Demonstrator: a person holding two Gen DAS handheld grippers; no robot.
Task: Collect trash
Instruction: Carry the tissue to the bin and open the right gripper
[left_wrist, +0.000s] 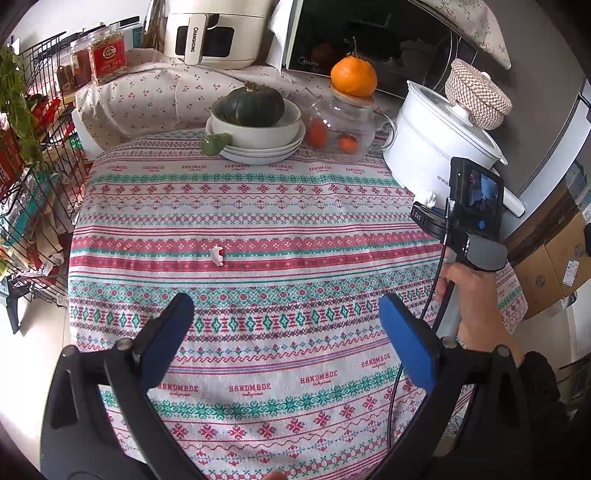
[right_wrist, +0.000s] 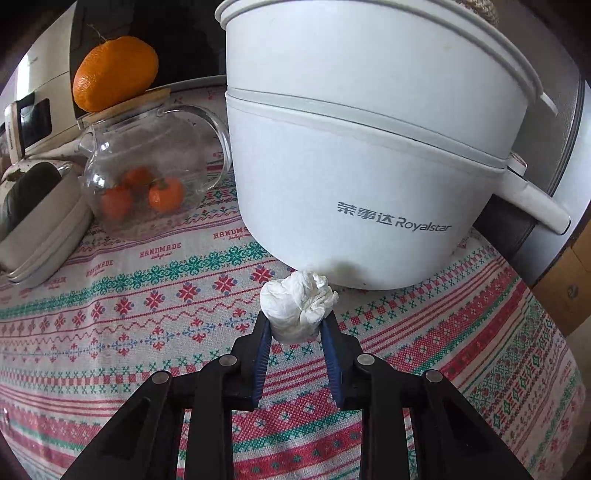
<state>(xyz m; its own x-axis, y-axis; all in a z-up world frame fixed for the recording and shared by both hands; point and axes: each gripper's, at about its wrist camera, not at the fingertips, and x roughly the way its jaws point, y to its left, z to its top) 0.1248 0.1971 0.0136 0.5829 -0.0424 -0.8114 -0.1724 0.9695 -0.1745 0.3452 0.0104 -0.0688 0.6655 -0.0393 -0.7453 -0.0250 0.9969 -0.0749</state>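
Two tools over the desk (left_wrist: 258, 206) here. The right tool (right_wrist: 295, 325) has its blue fingers (right_wrist: 263, 354) pinched on a crumpled tissue (right_wrist: 297, 304), right at the foot of the white cooker (right_wrist: 369, 147), maybe touching it. The left tool (left_wrist: 286, 306) hangs wide open above the cloth, and a smaller paper scrap (left_wrist: 217, 255) lies mid-desk ahead of it, well apart from the fingers.
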